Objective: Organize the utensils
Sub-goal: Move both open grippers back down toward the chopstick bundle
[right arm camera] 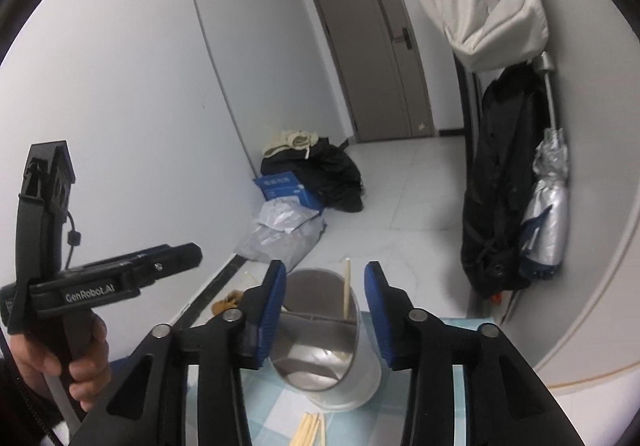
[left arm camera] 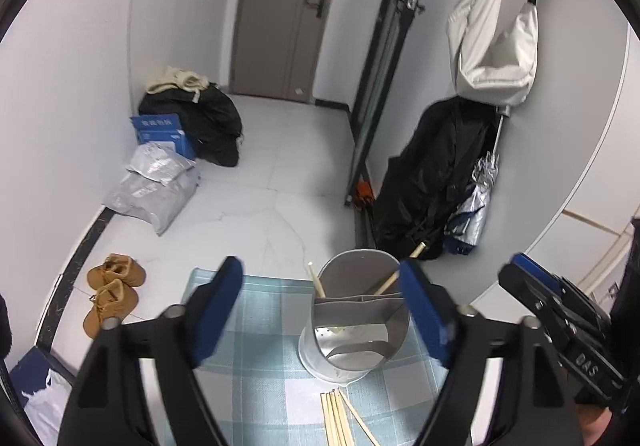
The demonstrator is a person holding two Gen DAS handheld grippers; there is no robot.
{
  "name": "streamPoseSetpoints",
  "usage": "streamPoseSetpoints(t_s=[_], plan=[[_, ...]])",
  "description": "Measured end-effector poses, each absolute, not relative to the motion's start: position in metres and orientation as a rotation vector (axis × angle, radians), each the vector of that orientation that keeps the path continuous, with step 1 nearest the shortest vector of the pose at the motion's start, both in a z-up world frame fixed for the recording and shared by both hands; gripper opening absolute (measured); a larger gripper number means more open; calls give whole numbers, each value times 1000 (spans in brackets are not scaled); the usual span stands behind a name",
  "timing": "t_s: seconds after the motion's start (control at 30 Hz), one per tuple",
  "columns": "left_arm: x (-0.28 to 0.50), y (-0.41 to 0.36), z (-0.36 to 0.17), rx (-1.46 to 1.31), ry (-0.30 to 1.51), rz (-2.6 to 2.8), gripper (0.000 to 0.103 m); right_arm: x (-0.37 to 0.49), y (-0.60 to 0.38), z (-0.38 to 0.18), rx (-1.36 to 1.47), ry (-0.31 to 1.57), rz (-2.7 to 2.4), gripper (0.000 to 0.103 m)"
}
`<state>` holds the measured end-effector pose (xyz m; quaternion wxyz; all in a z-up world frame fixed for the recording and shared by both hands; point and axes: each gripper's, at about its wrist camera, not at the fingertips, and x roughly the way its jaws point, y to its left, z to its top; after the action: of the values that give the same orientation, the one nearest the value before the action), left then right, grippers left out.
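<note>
A round metal utensil holder (left arm camera: 310, 350) with inner dividers stands on a blue checked cloth (left arm camera: 260, 366). Two wooden chopsticks (left arm camera: 316, 282) lean upright in its far compartments. Several loose chopsticks (left arm camera: 340, 418) lie on the cloth just in front of it. My left gripper (left arm camera: 320, 270) is open, its blue pads either side of the holder and touching nothing. The right gripper (left arm camera: 560, 306) shows at the right edge. In the right wrist view my right gripper (right arm camera: 325, 270) is open above the holder (right arm camera: 360, 378), nothing between its pads. A hand holds the left gripper (right arm camera: 120, 274) at the left.
The cloth's far edge drops to a white tiled floor. Brown shoes (left arm camera: 114, 290), grey parcels (left arm camera: 156, 186), a blue box (left arm camera: 160, 130) and a black bag (left arm camera: 208, 122) line the left wall. A black coat (left arm camera: 440, 174), folded umbrella (left arm camera: 476, 198) and white bag (left arm camera: 492, 46) hang at the right.
</note>
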<state>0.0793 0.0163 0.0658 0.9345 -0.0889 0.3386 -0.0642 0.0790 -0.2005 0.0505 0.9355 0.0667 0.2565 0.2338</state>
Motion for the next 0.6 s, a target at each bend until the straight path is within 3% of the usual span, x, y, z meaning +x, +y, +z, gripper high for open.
streamPoseSetpoints(t_s=[0.27, 0.47, 0.53, 0.6], plan=[[40, 15, 64, -165, 605, -90, 92, 28, -200, 51, 123, 448, 443, 68], [13, 13, 43, -139, 576, -66, 93, 1, -207, 34, 157, 428, 416, 83], [8, 14, 33, -137, 561, -37, 93, -9, -206, 28, 146, 399, 410, 84], [3, 13, 21, -133, 554, -15, 93, -20, -205, 20, 119, 362, 392, 92]])
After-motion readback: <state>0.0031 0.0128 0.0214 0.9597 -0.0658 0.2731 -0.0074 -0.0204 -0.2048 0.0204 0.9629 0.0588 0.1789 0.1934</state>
